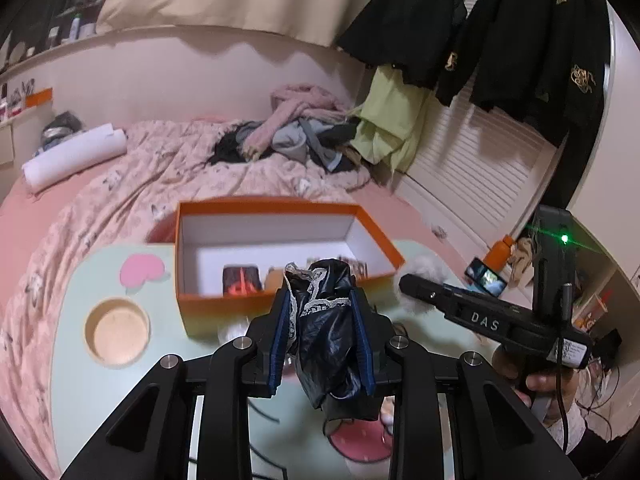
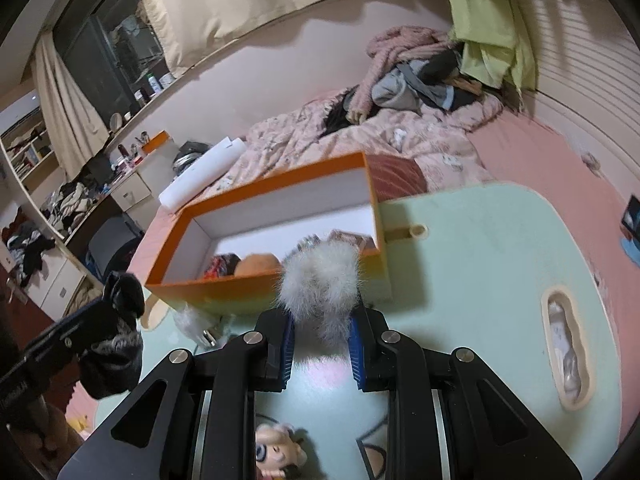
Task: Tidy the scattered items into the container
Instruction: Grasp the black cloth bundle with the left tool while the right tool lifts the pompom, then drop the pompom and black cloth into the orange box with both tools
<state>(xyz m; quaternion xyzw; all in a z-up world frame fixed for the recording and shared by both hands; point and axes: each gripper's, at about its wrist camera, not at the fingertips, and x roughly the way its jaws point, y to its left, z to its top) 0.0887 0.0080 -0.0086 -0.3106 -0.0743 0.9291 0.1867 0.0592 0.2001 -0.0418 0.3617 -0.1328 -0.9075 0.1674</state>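
An open orange box (image 1: 208,304) with a white inside stands on the mint green bed table (image 1: 72,380); it holds a dark red item (image 1: 242,280) and a few small things. My left gripper (image 1: 322,300) is shut on a black garment with white lace trim (image 1: 324,344), held just before the box's near wall. My right gripper (image 2: 322,312) is shut on a white fluffy pom-pom (image 2: 320,284), close to the box's (image 2: 256,284) near wall. In the left wrist view the right gripper (image 1: 404,284) shows at right with the fluff (image 1: 424,270).
A round cup hole (image 1: 117,332) sits in the table at left, a slot (image 2: 566,354) at right. A second white fluffy piece (image 2: 194,322) lies by the box. A cartoon face toy (image 2: 278,454) lies near me. The bed behind carries a clothes pile (image 1: 296,132) and a paper roll (image 1: 74,156).
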